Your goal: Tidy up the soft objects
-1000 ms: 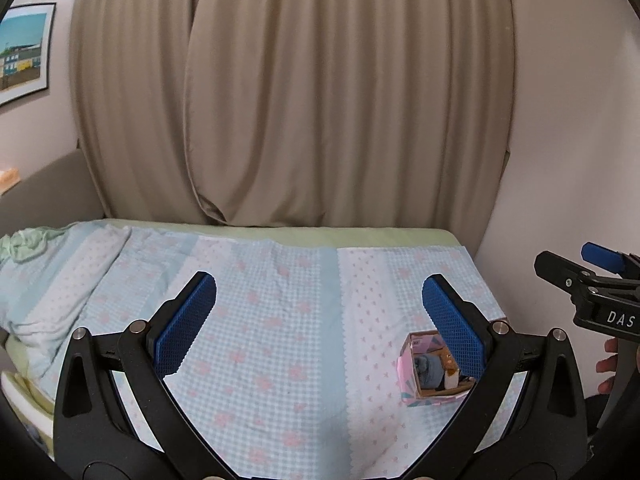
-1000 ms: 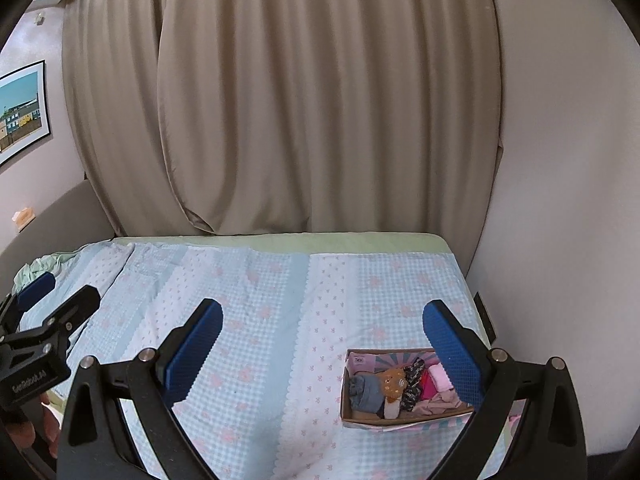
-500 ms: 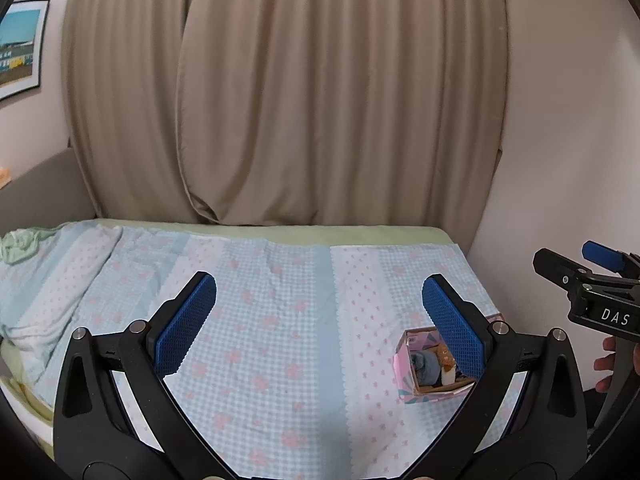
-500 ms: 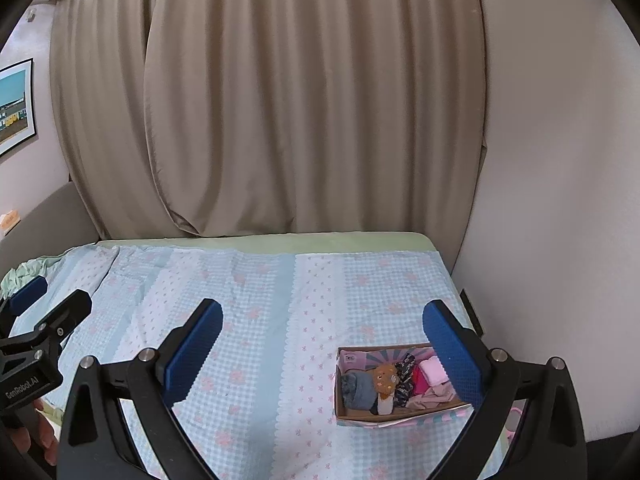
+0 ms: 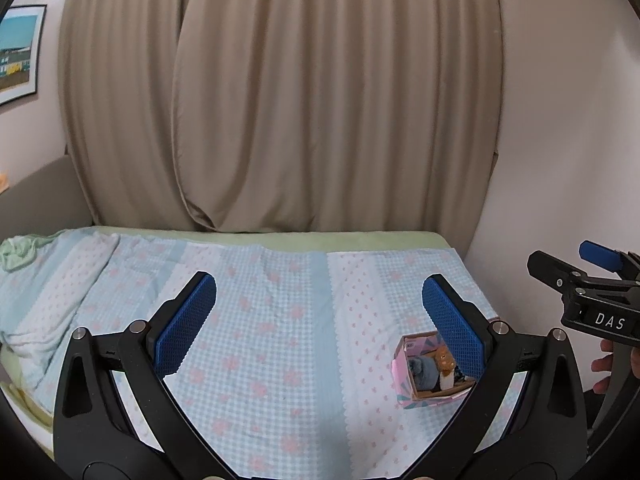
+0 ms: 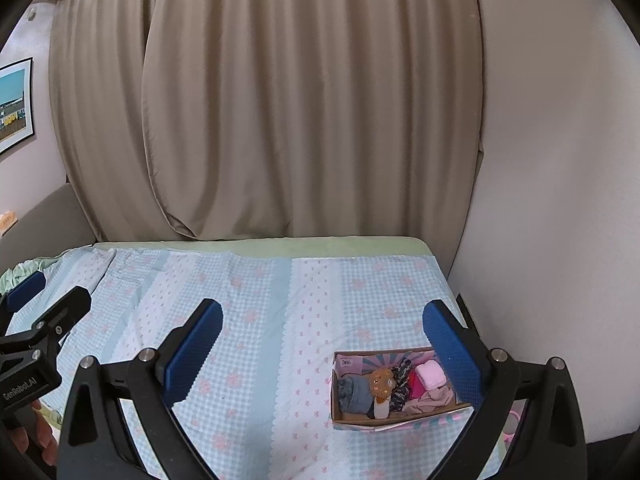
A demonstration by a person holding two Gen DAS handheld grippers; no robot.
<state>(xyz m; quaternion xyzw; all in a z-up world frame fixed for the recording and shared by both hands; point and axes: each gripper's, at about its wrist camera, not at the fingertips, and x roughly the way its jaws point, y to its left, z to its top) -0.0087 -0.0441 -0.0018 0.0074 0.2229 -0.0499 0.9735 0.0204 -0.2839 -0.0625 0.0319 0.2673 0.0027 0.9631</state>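
Observation:
A pink cardboard box (image 6: pixel 352 362) sits on the bed near its right edge; it also shows in the left wrist view (image 5: pixel 401 376). Inside lie a grey rolled cloth (image 6: pixel 354 392), a small brown plush toy (image 6: pixel 382 382), a dark patterned piece (image 6: pixel 401 388), a pink folded cloth (image 6: pixel 430 374) and a beige cloth (image 6: pixel 430 402). My right gripper (image 6: pixel 322 340) is open and empty, held above the bed before the box. My left gripper (image 5: pixel 318 318) is open and empty, further left. Each gripper shows at the edge of the other's view.
The bed has a light blue checked cover (image 6: pixel 260 320) with pink flowers. A bunched green cloth (image 5: pixel 18 250) lies at the far left. Beige curtains (image 6: pixel 280 100) hang behind the bed, a wall (image 6: pixel 560 200) stands right, and a framed picture (image 5: pixel 18 52) hangs left.
Both views have drifted slightly: the box sits a little further left and lower in the right wrist view. Both grippers stay open and empty.

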